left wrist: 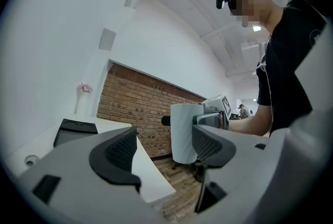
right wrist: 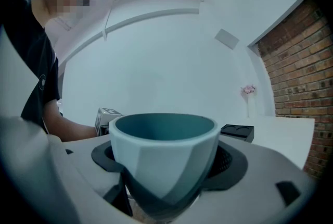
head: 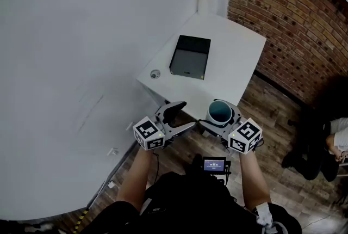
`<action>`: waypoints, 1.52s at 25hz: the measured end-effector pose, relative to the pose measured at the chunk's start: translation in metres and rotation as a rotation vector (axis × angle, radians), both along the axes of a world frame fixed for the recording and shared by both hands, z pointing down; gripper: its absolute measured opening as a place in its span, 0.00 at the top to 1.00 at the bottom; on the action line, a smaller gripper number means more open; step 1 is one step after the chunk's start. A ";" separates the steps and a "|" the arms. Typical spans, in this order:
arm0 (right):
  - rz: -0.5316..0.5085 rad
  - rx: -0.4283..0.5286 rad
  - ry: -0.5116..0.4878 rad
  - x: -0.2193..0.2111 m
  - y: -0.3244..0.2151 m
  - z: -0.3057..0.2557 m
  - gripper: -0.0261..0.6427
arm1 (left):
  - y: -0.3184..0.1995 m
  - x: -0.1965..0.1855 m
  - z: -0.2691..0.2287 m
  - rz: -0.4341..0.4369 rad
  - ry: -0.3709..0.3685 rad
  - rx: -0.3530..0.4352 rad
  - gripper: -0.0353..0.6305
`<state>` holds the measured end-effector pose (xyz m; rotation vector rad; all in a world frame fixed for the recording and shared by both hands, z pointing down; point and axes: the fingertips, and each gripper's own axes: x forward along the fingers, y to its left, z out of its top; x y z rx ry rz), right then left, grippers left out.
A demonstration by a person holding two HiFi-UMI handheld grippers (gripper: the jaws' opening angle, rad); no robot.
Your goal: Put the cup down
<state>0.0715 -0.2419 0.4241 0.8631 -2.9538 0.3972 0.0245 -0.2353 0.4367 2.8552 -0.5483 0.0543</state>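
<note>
The white counter (head: 234, 48) has bare space at its near corner, likely the landing spot. A black tray (head: 190, 56) sits mid-counter, well apart from it. The right gripper (head: 222, 121) pinches the cup (head: 219, 111) upright between its 2 jaws, so the cup can land on its base. The cup hangs at the counter's near edge, possibly just short of it. The left gripper (head: 179, 117) is spread and empty, out of the way.
</note>
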 end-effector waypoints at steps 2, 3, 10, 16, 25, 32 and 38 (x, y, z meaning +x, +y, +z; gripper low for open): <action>-0.003 -0.006 -0.002 -0.001 -0.008 0.003 0.35 | -0.007 -0.002 0.003 -0.001 -0.002 -0.017 0.42; -0.005 -0.007 -0.001 -0.002 -0.011 0.005 0.35 | -0.010 -0.003 0.005 -0.003 -0.004 -0.024 0.39; 0.004 -0.014 0.005 -0.005 -0.023 0.009 0.35 | -0.022 -0.007 0.007 -0.012 0.001 -0.012 0.34; 0.038 -0.004 0.014 -0.007 -0.035 0.007 0.35 | -0.030 -0.005 0.005 0.053 0.014 0.010 0.52; 0.076 0.033 0.040 -0.014 -0.058 -0.001 0.35 | -0.058 -0.008 -0.006 0.060 0.025 0.047 0.64; 0.061 0.027 0.032 -0.016 -0.076 0.001 0.35 | -0.071 -0.009 -0.005 0.045 0.027 0.046 0.65; 0.069 0.035 0.041 -0.020 -0.101 0.005 0.35 | -0.092 -0.016 0.001 0.014 0.034 0.035 0.66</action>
